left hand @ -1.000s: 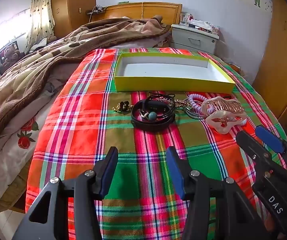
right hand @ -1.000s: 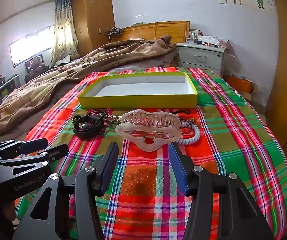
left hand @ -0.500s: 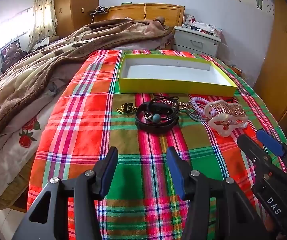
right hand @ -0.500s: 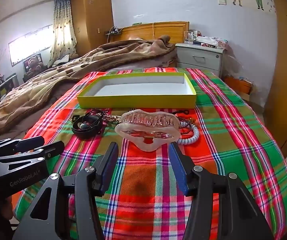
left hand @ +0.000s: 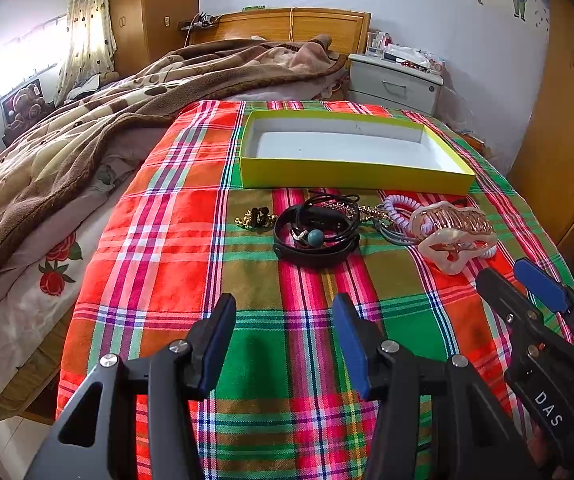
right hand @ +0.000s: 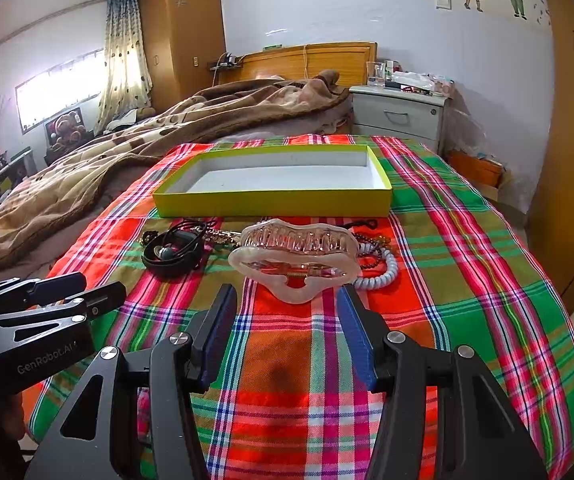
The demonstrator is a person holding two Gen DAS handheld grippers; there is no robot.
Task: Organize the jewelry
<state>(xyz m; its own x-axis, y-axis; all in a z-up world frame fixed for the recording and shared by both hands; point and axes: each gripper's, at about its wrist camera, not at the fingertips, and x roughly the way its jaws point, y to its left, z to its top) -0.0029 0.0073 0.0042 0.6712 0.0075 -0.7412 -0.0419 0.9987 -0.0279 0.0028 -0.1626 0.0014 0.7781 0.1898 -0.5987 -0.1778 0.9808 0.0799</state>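
Observation:
An empty yellow box (left hand: 351, 178) (right hand: 271, 202) with a white inside lies on the plaid cloth. In front of it sits a row of jewelry: a gold trinket (left hand: 255, 218), a black bracelet with a teal bead (left hand: 315, 236) (right hand: 171, 254), a gold chain (left hand: 371, 212), a lilac coil band (left hand: 397, 210) (right hand: 383, 276) and a large pink hair claw (left hand: 457, 236) (right hand: 295, 258). My left gripper (left hand: 283, 334) (right hand: 95, 286) is open and empty, short of the bracelet. My right gripper (right hand: 287, 328) (left hand: 523, 276) is open and empty, just short of the hair claw.
The plaid cloth (left hand: 167, 240) covers the foot of a bed. A brown blanket (left hand: 87, 128) lies heaped at the left and back. A grey nightstand (right hand: 399, 114) stands at the back right, with wooden furniture (right hand: 571, 160) along the right.
Both grippers have drawn back and risen slightly, so the box and jewelry look a little farther off. Both stay open. No object has moved.

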